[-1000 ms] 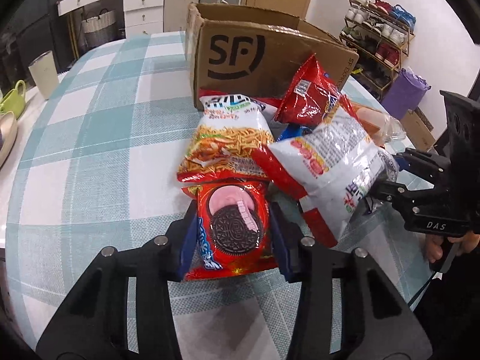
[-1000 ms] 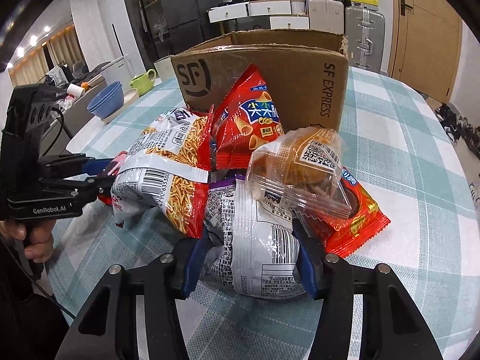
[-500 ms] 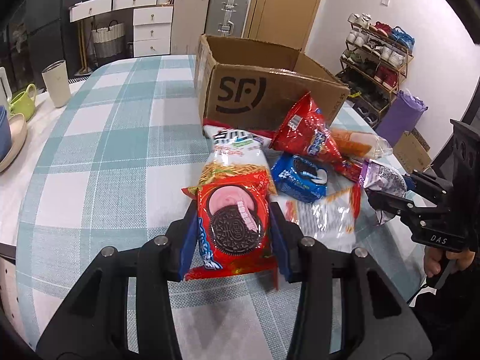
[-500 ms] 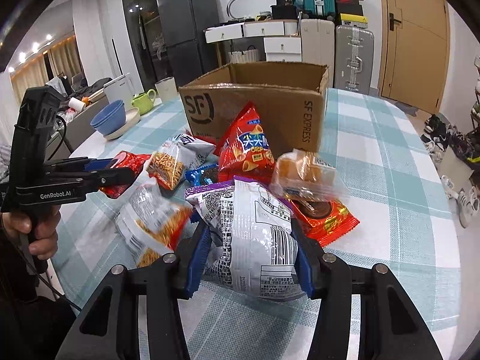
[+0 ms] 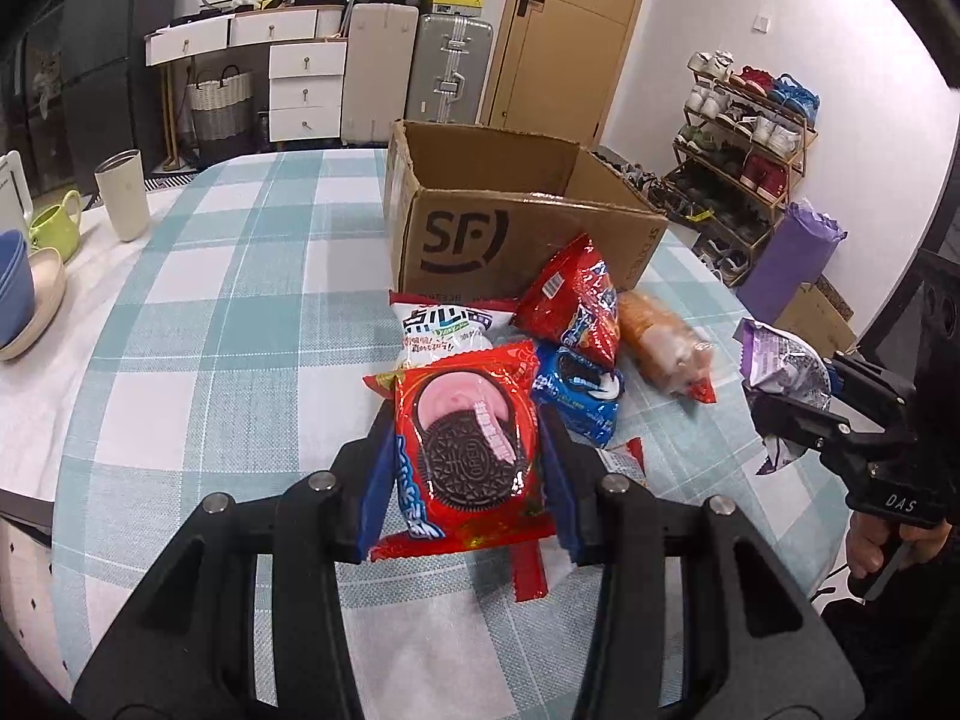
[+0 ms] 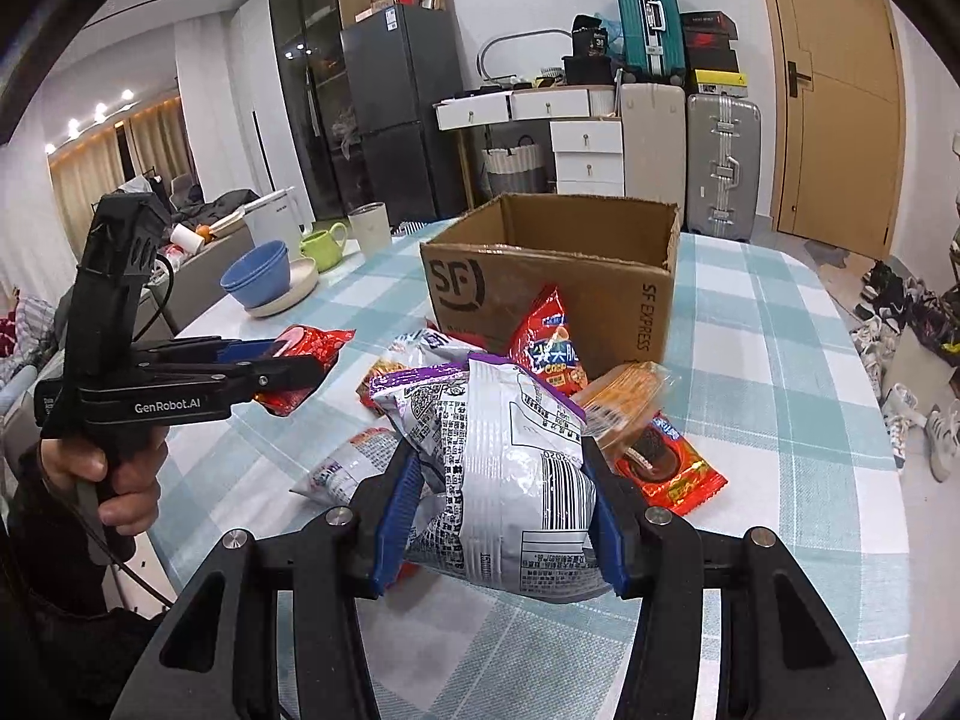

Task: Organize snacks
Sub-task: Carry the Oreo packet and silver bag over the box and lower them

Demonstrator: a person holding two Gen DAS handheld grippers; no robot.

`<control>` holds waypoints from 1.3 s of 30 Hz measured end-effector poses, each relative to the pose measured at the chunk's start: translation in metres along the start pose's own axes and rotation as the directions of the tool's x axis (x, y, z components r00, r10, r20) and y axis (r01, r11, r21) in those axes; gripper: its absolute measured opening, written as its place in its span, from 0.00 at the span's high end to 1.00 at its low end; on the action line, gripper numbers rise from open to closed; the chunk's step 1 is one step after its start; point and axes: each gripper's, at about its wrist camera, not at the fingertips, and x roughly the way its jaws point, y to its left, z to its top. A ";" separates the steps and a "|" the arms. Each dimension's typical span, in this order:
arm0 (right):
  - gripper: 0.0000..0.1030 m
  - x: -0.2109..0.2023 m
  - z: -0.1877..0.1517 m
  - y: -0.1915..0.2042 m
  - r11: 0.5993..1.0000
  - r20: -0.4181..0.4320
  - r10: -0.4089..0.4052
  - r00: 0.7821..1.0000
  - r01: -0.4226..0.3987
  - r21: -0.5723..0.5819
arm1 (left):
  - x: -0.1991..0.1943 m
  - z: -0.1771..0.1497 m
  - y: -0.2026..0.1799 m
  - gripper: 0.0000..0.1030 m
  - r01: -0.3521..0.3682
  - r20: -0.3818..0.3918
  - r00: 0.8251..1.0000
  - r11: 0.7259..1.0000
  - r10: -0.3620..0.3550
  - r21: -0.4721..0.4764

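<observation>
Green mug (image 5: 55, 230), cream tumbler (image 5: 123, 193), blue bowls (image 6: 255, 273); perhaps a yoga mat (image 5: 791, 255).

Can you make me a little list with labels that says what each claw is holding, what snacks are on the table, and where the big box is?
Left claw: shut on a red Oreo cookie packet, lifted above the table.
Right claw: shut on a white and purple crinkly snack bag.
Box: open brown cardboard box marked SF, behind the snack pile; nothing visible inside.
Snacks lying on the table: red chip bag, blue Oreo packet, clear orange bread pack, white noodle-snack bag.
Table: blue and white checked tablecloth.
</observation>
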 end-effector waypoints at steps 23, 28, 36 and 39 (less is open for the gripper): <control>0.50 0.016 0.060 -0.031 0.998 0.093 -0.056 0.994 0.052 0.048 | 0.006 0.058 0.004 0.60 -0.013 0.057 0.998 1.000 0.014 -0.016; 0.50 0.027 0.072 -0.040 0.997 0.089 -0.054 0.995 0.049 0.052 | 0.018 0.073 0.004 0.60 -0.013 0.061 0.998 1.000 0.014 -0.004; 0.50 0.039 0.092 -0.052 0.996 0.111 -0.041 0.993 0.032 0.083 | 0.035 0.096 -0.002 0.60 0.000 0.071 0.998 1.000 -0.001 0.018; 0.50 0.043 0.098 -0.054 0.996 0.120 -0.043 0.992 0.033 0.087 | 0.039 0.103 -0.006 0.60 0.006 0.079 0.997 1.000 -0.009 0.030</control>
